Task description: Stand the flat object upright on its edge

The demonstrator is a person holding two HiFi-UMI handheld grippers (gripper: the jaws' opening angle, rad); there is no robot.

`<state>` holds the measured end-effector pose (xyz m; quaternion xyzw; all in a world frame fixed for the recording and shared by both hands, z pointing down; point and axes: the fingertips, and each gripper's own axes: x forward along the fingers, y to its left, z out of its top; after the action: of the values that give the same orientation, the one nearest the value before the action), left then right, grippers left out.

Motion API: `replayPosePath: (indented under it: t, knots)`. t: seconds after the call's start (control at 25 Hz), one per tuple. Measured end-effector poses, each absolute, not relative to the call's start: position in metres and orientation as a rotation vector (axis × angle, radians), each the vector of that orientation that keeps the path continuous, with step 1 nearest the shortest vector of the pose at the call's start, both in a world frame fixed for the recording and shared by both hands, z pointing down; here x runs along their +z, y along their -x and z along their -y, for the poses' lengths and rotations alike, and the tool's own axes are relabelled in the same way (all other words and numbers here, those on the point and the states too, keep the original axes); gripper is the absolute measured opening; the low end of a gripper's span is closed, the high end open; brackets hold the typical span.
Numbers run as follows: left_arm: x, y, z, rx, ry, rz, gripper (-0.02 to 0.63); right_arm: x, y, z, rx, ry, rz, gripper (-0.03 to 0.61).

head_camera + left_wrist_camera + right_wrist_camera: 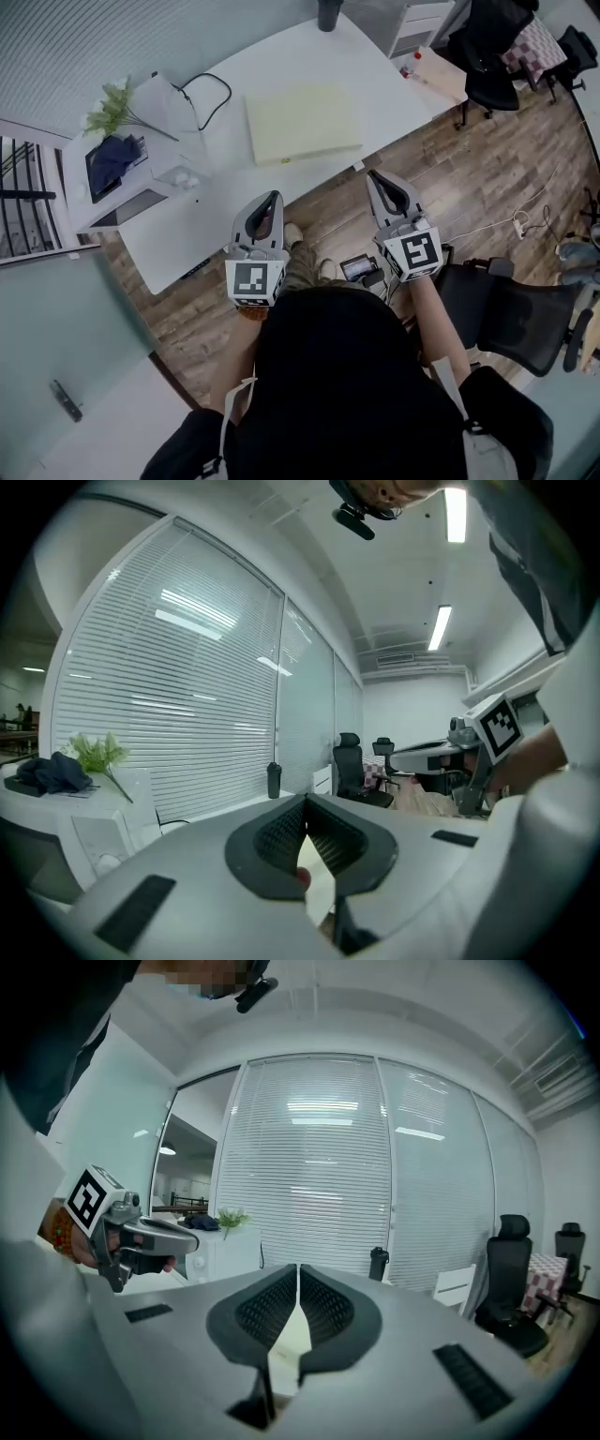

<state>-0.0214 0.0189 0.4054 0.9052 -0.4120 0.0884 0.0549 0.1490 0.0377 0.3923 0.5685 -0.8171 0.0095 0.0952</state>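
**Flat object** point(302, 125): a thin, pale yellow rectangular slab lying flat on the smooth white table point(394, 84), near its front edge; a dark cylindrical bottle point(329, 13) stands at the far edge; a white unit point(77, 178) at the table's left end carries a crumpled dark blue cloth point(112, 157) and a green plant point(111, 108); left gripper point(271, 199) and right gripper point(376, 176) hang by the front edge, above wood-plank floor point(469, 178), apart from the slab; both claws closed, ribbed black pads together, gripping nothing.
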Motion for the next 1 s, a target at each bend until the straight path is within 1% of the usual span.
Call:
replayPosePath:
  t: [0.24,0.52,0.76,1.0]
  knots:
    - [0.407,0.021,0.026,0.228,-2.806,1.154,0.006,0.401,-0.172,0.003,0.071,-1.706,2.333,0.009]
    - [0.434,0.024,0.063,0.350,-2.729,1.172,0.006,0.421,-0.198,0.048,0.150,-1.724,2.314,0.009]
    - [0.478,0.035,0.086,0.424,-2.549,1.261,0.006,0.463,-0.209,0.096,0.234,-1.624,2.356,0.009]
    - [0.532,0.050,0.106,0.454,-2.299,1.327,0.008,0.511,-0.232,0.132,0.412,-1.562,2.343,0.009]
